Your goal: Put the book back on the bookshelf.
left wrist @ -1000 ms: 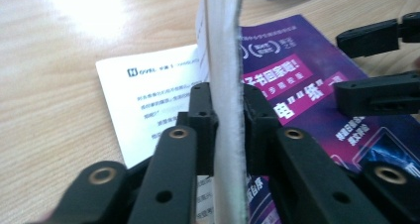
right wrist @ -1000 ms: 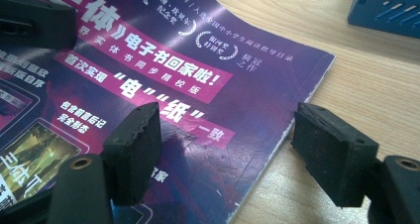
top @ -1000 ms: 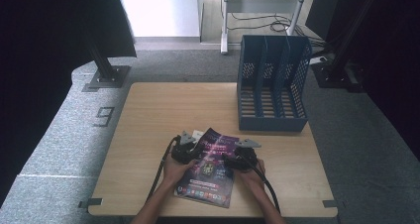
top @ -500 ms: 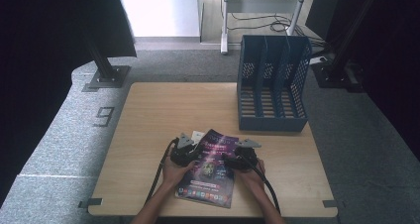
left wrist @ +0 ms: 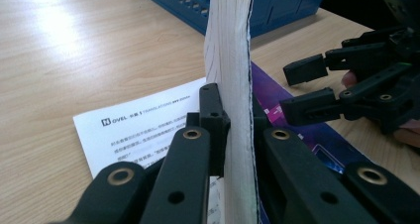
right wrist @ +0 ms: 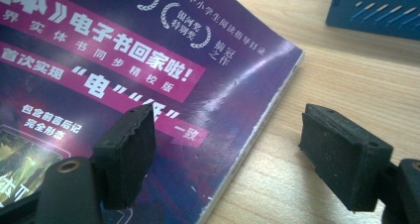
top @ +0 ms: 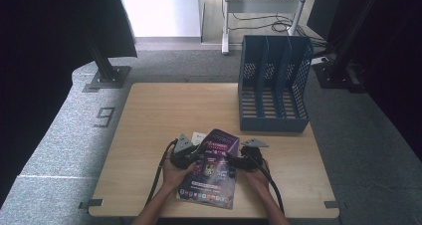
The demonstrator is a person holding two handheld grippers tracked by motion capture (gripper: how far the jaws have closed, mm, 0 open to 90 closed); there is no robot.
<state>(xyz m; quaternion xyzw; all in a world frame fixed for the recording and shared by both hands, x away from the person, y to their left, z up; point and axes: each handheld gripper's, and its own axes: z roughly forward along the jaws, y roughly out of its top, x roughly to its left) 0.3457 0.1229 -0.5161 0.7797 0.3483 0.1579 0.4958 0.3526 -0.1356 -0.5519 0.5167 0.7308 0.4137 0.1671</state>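
A purple-covered book (top: pixel 214 171) lies near the table's front edge, between the two hands. Its left edge is lifted, and my left gripper (top: pixel 196 158) is shut on it. In the left gripper view the white page block (left wrist: pixel 230 45) stands upright, pinched between the jaws of that left gripper (left wrist: pixel 233 110). My right gripper (top: pixel 233 161) is at the book's right side, open. In the right gripper view the right gripper (right wrist: pixel 237 149) straddles the cover's right edge (right wrist: pixel 124 60), one jaw over the cover and one over bare wood. The right gripper (left wrist: pixel 307 90) also appears in the left gripper view.
A white printed sheet (left wrist: pixel 133 130) lies flat under the book's left side. A blue slotted file rack (top: pixel 272 85) stands at the table's back right. The wooden tabletop (top: pixel 169 110) stretches to the left and back.
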